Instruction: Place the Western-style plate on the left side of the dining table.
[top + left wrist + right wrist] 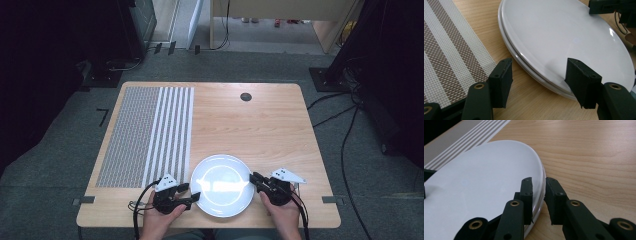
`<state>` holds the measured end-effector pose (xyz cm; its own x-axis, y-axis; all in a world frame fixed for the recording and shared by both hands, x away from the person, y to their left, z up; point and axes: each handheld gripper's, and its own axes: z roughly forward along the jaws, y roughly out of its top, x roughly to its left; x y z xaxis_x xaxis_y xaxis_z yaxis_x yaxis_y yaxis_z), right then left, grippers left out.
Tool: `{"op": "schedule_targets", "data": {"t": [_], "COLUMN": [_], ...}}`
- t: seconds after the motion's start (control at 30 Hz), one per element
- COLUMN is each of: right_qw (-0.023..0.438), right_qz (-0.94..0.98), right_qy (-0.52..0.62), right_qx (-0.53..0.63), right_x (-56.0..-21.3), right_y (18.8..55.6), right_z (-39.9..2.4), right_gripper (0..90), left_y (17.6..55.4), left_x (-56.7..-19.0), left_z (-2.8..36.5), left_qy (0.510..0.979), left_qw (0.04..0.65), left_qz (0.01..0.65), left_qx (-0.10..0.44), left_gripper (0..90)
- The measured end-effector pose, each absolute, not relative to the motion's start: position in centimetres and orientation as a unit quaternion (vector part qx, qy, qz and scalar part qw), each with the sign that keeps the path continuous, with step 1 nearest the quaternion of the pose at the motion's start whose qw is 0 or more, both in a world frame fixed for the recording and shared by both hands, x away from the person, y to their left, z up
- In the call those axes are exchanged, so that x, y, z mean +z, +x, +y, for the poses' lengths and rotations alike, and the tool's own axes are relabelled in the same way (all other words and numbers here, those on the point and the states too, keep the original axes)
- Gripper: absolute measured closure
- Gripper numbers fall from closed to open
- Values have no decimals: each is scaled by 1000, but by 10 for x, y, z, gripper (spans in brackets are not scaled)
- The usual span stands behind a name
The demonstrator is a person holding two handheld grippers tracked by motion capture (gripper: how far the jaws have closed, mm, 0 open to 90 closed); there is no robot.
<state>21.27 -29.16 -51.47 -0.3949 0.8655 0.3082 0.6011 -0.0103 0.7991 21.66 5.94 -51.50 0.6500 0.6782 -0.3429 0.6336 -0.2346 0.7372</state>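
White plate (222, 185): right claw (255, 178) pinches rim, left claw (190, 191) spread.

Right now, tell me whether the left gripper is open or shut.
Open. The left gripper has its jaws spread wide, one on each side of the plate's rim, with neither clamped on it.

White plate (222, 185); brown-and-white striped woven mat (146, 135); light wood-grain table (260, 125); black grippers; grey, possibly carpeted, floor (50, 165).

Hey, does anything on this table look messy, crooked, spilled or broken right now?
Nothing stands out. The white plate looks whole and clean, with what appears to be a second plate stacked evenly beneath it. The striped placemat lies flat and square to the table. No spills show.
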Motion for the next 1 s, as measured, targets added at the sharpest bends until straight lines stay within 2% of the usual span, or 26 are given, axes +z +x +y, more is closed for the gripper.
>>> {"op": "schedule_targets", "data": {"t": [0.17,1.0], "right_qw": [107,92], "right_qz": [686,677], "right_qy": [534,532], "right_qx": [483,500], "right_x": [-517,-519], "right_y": [215,216], "right_z": [-296,-298], "right_gripper": [797,816], "left_y": [218,220], "left_x": [-516,-518], "left_z": [60,63], "left_qy": [785,780], "left_qw": [458,468], "left_qz": [417,415], "left_qx": [21,-3], "left_gripper": [387,374]}}
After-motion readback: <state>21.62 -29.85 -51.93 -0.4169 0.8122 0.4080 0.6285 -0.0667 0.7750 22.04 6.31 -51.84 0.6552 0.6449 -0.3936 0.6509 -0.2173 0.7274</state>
